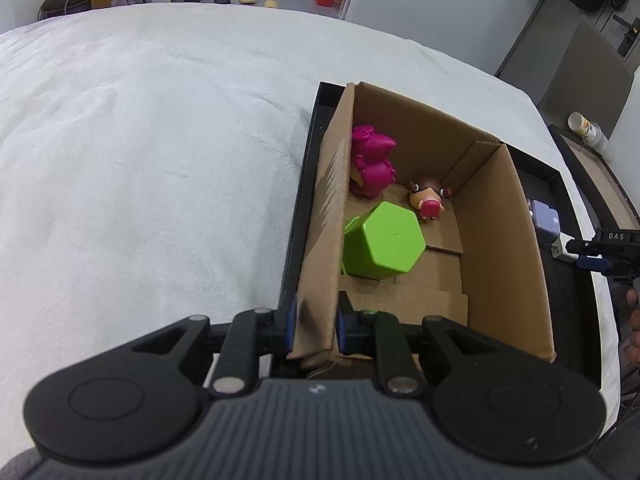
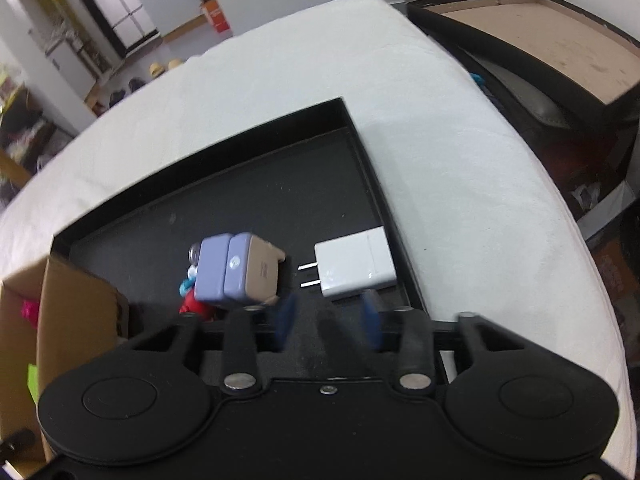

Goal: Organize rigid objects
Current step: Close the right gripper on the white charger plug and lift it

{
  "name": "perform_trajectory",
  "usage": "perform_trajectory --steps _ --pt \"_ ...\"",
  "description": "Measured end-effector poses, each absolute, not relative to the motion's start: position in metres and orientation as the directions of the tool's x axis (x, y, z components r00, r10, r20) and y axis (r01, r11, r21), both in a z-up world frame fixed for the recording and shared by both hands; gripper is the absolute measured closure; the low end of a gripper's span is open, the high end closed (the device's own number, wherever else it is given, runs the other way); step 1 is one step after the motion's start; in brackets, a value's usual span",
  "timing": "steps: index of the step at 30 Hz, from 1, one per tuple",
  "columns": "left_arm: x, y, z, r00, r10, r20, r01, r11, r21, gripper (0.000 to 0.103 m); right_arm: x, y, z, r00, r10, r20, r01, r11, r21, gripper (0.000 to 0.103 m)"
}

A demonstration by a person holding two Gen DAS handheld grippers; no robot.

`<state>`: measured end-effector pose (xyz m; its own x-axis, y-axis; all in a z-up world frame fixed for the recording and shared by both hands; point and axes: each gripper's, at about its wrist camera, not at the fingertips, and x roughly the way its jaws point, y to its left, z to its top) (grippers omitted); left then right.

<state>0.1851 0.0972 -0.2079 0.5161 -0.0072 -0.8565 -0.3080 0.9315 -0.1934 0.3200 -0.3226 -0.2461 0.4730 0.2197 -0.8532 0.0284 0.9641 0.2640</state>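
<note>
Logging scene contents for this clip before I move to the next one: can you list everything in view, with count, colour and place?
cardboard box: 1, brown, in the black tray
black tray: 1, on the white cloth
green cup: 1, on its side in the box
magenta figurine: 1, box far corner
brown-haired figurine: 1, beside it in the box
lavender block toy: 1, lavender and tan, on the tray
white charger: 1, tray right edge, prongs leftward
white cloth: 1, covers the surface
left gripper: black, blue pads, clamping the box wall
right gripper: open, above the tray near the charger
</note>
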Motion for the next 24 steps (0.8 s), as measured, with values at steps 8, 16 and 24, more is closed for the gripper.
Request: perform_trajectory --steps 8,16,24 --pt "0.185 0.099 -0.209 0.52 -0.012 -0.854 -0.308 0.93 -0.201 0.085 0.331 -0.34 -0.256 0.453 0.299 -0.84 0.147 0.904 0.402 0.051" --pt "0.186 0.1 -0.212 0.521 -0.021 -0.854 -0.309 0.927 -0.211 0.085 0.343 -0.355 -0.272 0.452 0.328 -0.829 0.28 0.831 0.481 0.052" --pt "0.189 0.101 -0.216 0.515 -0.029 -0.857 -0.307 0.927 -0.216 0.085 0.355 -0.339 -0.274 0.466 0.274 -0.841 0.242 0.875 0.419 0.052"
